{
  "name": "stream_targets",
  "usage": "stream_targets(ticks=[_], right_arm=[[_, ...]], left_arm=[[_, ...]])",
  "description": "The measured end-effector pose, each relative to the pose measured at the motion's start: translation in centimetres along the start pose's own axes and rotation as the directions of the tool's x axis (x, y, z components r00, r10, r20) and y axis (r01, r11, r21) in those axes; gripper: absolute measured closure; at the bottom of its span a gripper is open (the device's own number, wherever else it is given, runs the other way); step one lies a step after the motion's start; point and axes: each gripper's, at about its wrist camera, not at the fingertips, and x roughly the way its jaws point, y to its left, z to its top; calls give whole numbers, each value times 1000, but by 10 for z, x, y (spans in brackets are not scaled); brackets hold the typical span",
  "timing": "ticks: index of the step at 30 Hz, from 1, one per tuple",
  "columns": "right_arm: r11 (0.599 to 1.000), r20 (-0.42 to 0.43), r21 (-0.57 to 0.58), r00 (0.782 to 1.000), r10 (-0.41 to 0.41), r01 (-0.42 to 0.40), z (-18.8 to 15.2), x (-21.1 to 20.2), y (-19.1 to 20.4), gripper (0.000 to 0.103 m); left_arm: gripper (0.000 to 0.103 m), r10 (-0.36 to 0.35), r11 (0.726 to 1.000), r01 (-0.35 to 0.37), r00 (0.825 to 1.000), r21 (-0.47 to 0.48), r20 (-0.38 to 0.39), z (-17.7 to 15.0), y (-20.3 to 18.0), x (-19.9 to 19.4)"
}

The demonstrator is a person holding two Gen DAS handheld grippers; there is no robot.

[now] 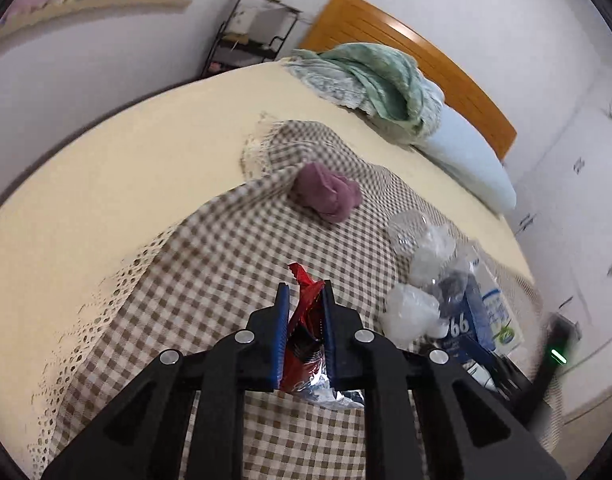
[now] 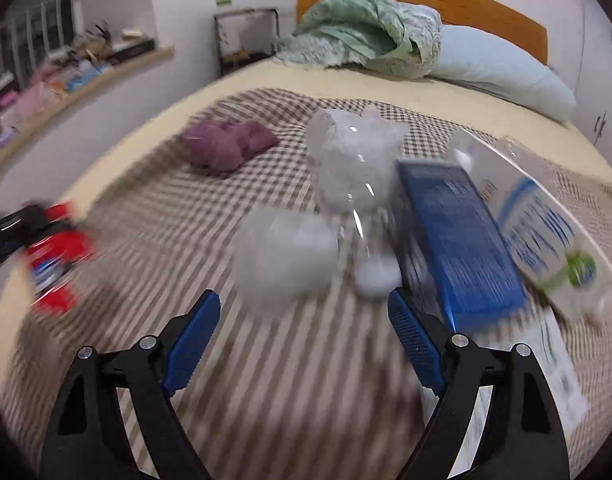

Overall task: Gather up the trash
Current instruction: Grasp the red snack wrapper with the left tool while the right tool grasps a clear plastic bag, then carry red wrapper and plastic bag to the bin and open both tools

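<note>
A checked cloth [image 1: 210, 248] covers the bed [image 1: 118, 168], with a purple bundle [image 1: 328, 196] lying on it. At two o'clock, a green blanket [image 1: 370, 76] rests against a pale pillow [image 1: 470, 160] before the wooden headboard [image 1: 410, 52].

red wrapper [image 1: 306, 320]: glossy foil, crinkled, silver inside | checked cloth [image 1: 226, 248]: matt woven fabric, lace edge | purple bundle [image 1: 328, 196]: soft matt cloth | bottle [image 2: 346, 168]: clear crumpled plastic | blue carton [image 2: 458, 240]: smooth printed card | headboard [image 2: 486, 4]: glossy varnished wood | gripper pads [image 2: 194, 340]: ribbed blue plastic
</note>
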Motion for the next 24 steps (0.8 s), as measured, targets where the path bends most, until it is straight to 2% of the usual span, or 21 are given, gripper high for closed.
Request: stream_targets(ticks=[1, 2, 3, 4, 7, 13, 18, 24], right_arm=[[1000, -25, -29, 1000, -9, 8, 11, 16, 6, 27], [999, -48, -45, 999, -7, 5, 17, 27, 10, 37], [998, -57, -61, 998, -25, 22, 20, 33, 13, 59], [996, -71, -74, 996, -54, 49, 23, 39, 17, 69], [1000, -102, 25, 995, 20, -17, 24, 33, 10, 82], [994, -33, 102, 999, 31, -27, 12, -29, -7, 90], [993, 43, 113, 999, -21, 16, -3, -96, -35, 90], [989, 73, 139, 995, -70, 59, -32, -137, -70, 90]], left_arm=[[90, 0, 1000, 0, 1000, -17, 8, 3, 5, -3], [90, -1, 1000, 2, 1000, -17, 14, 5, 6, -3], [90, -2, 1000, 2, 1000, -15, 17, 6, 6, -5], [90, -8, 1000, 8, 1000, -17, 20, 7, 6, -6], [90, -25, 1000, 26, 1000, -4, 10, 6, 1, -6], [90, -66, 997, 66, 998, 31, 11, -1, -19, -12], [90, -109, 992, 109, 994, 71, 0, -12, -48, -21], [90, -142, 974, 142, 990, 178, -12, -42, -93, -39]])
